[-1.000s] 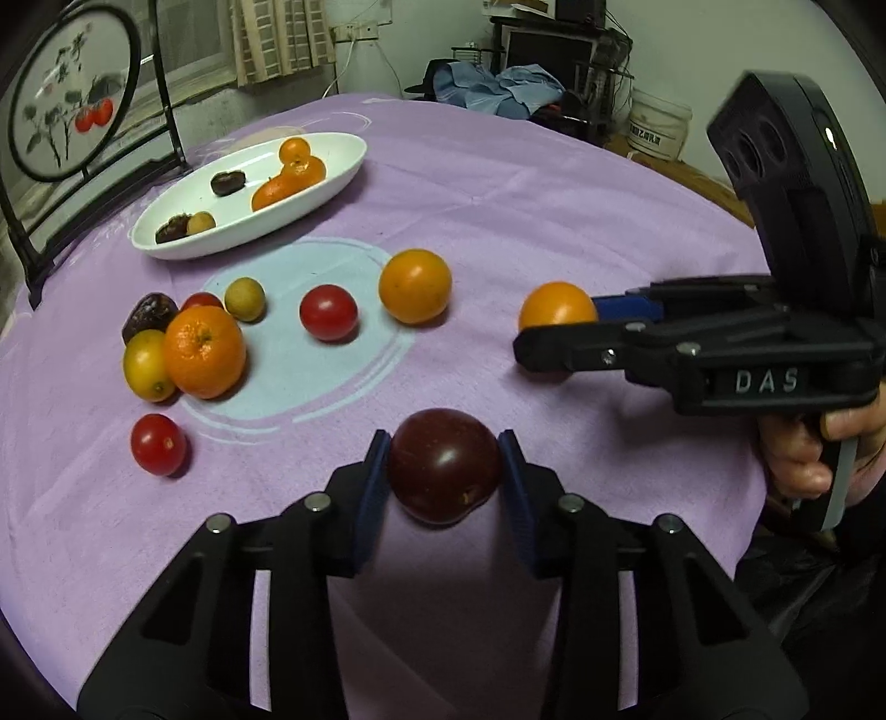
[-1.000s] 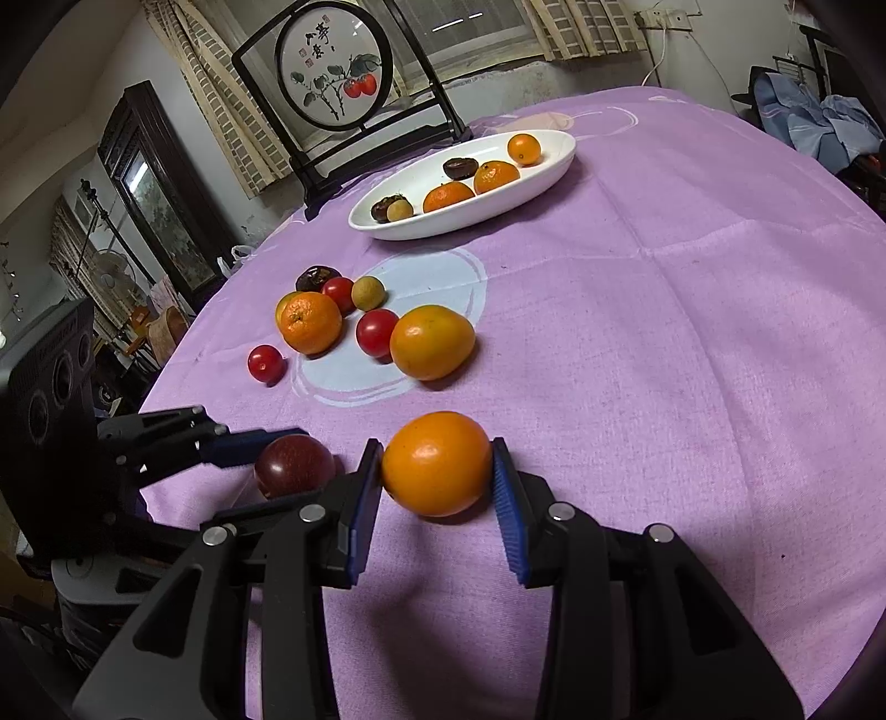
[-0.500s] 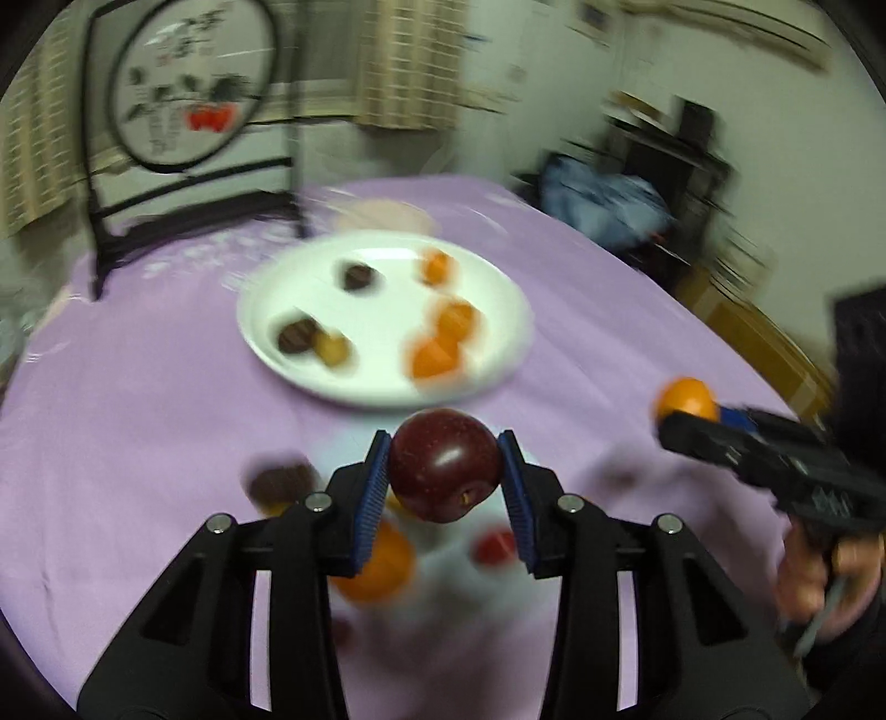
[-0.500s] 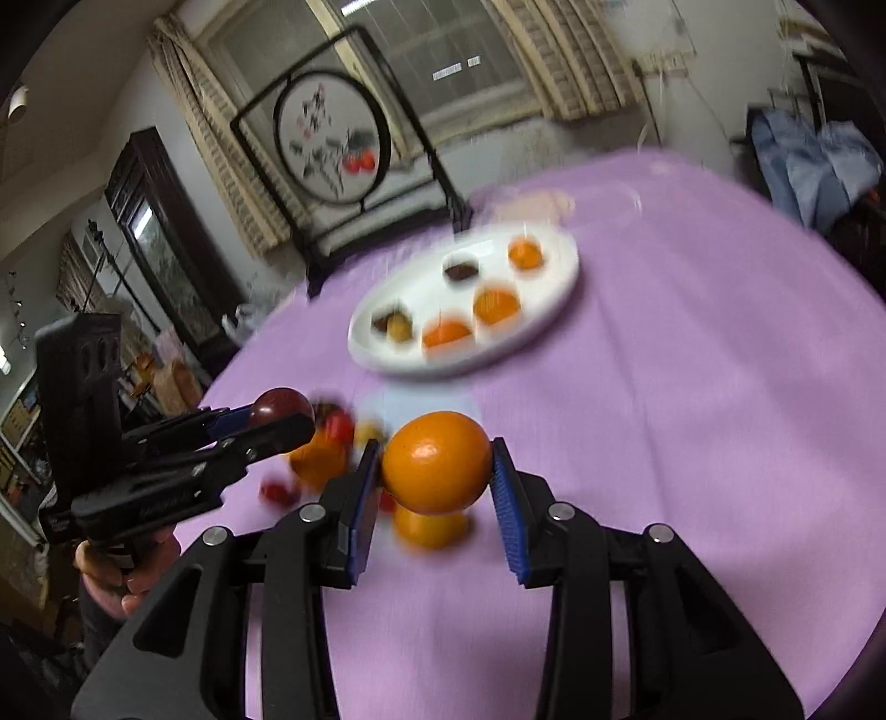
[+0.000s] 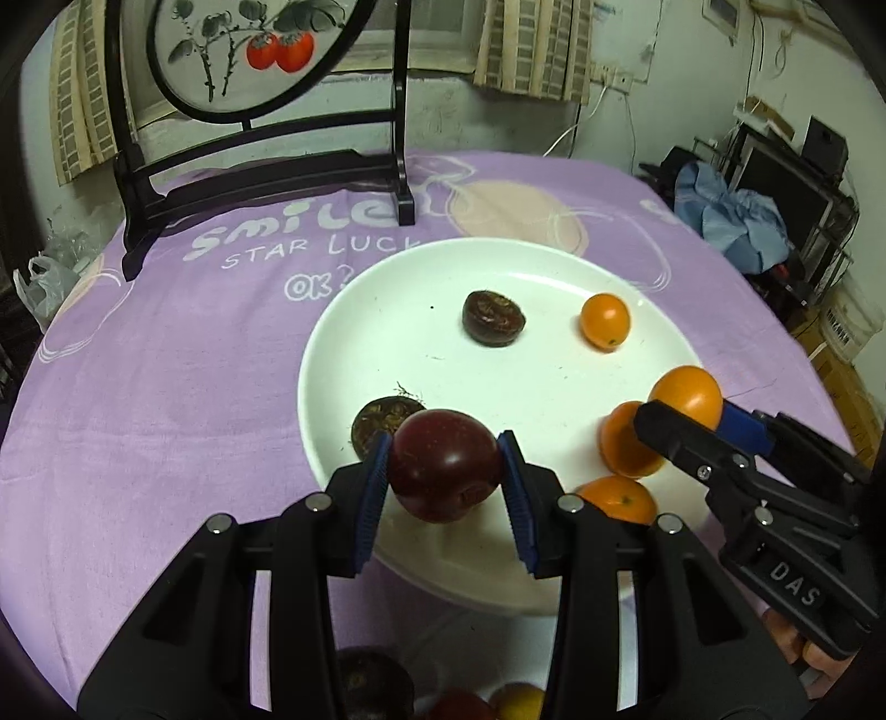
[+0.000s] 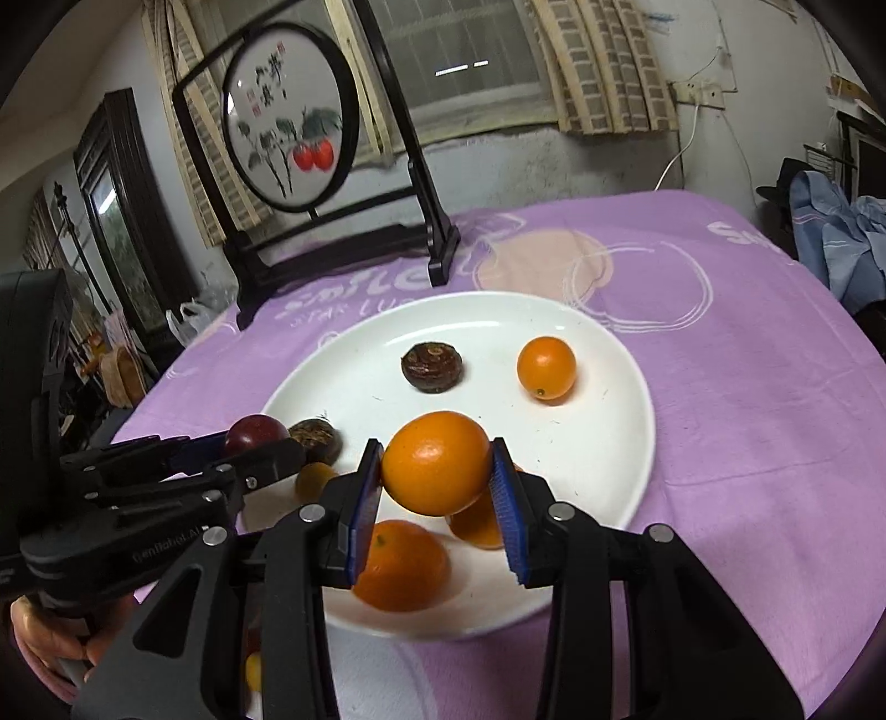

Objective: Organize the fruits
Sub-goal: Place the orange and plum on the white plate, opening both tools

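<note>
My left gripper is shut on a dark red fruit and holds it above the near left rim of the white plate. My right gripper is shut on an orange fruit, hanging over the plate at its near side. In the left wrist view the right gripper comes in from the right with the orange fruit. The left gripper enters the right wrist view from the left with the dark red fruit. On the plate lie two dark brown fruits, a small orange one and two oranges.
A black stand with a round painted screen rises at the far side of the purple tablecloth. More loose fruit lies on the cloth below my left gripper. A heap of blue cloth sits beyond the table at the right.
Both grippers lifted their fruit off the cloth and carried it across the table to above the plate, which now fills both views. The left gripper also rolled.
</note>
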Tool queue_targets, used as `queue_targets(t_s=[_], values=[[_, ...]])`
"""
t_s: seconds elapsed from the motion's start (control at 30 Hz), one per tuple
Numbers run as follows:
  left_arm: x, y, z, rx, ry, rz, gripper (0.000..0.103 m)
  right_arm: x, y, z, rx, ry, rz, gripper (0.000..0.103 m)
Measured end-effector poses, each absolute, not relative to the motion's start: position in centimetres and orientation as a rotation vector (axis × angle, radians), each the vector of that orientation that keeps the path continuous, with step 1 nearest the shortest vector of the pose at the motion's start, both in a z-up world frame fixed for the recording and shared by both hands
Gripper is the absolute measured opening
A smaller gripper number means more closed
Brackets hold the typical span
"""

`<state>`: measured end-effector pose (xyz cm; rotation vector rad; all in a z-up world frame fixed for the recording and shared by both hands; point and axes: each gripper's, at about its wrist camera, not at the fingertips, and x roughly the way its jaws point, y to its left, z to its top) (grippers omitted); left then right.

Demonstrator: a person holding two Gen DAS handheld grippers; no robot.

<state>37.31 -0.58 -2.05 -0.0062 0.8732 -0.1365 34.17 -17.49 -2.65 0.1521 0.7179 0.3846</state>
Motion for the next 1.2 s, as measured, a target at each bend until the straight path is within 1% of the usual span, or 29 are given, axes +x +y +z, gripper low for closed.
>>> queue_targets(t_s=[0.13, 0.17, 0.2, 0.23, 0.3, 0.33, 0.37, 0.4, 0.53, 0.63, 0.8, 0.83, 0.87, 1.03, 1.2], values=[[38.1, -0.9, -2.7, 0.003, 0.885, -0.131, 0.041, 34.3, -16.9, -2.7, 0.123, 0.716, 0.395, 0.039], [38.0, -1.0, -2.6, 0.012, 0.877, -0.125, 0.043, 34.3, -16.8, -2.8, 0.115, 0.724, 0.397, 0.039], [37.9, -1.0, -2.5, 0.019, 0.872, -0.124, 0.053, 34.3, -16.7, -2.8, 0.11, 0.729, 0.396, 0.042], [37.7, -1.0, -2.2, 0.023, 0.864, -0.117, 0.057, 34.2, -16.7, -2.8, 0.105, 0.73, 0.396, 0.042], [37.0, -0.6, -1.2, 0.03, 0.827, -0.081, 0.083, 33.7, -17.1, -2.1, 0.106, 0.717, 0.393, 0.044], [36.6, -0.3, -0.6, 0.023, 0.809, -0.074, 0.088, 33.3, -17.4, -1.6, 0.112, 0.708, 0.398, 0.045], [35.9, 0.3, 0.2, 0.001, 0.787, -0.075, 0.095, 32.7, -17.8, -1.0, 0.119, 0.691, 0.407, 0.053], [35.4, 0.8, 0.7, -0.017, 0.776, -0.08, 0.098, 32.2, -18.1, -0.6, 0.124, 0.675, 0.411, 0.06], [32.9, 3.2, 1.8, -0.045, 0.745, -0.046, 0.1, 29.2, -18.5, 0.1, 0.092, 0.648, 0.463, 0.061], [31.0, 5.1, 1.3, -0.053, 0.729, 0.021, 0.101, 27.7, -18.0, -0.9, 0.05, 0.702, 0.504, 0.061], [28.4, 8.3, -0.3, -0.108, 0.763, 0.094, 0.101, 25.2, -16.5, -2.0, -0.051, 0.772, 0.587, 0.061], [27.9, 8.8, -0.6, -0.118, 0.77, 0.096, 0.101, 24.5, -16.2, -2.3, -0.087, 0.784, 0.6, 0.063], [27.6, 9.0, -0.8, -0.121, 0.773, 0.094, 0.101, 24.0, -16.0, -2.5, -0.102, 0.79, 0.604, 0.066], [25.5, 9.8, -1.0, -0.126, 0.772, 0.077, 0.101, 22.2, -16.3, -4.4, -0.136, 0.886, 0.629, 0.066], [24.0, 10.0, -1.7, -0.121, 0.778, 0.067, 0.101, 21.2, -16.6, -4.9, -0.152, 0.92, 0.64, 0.066]])
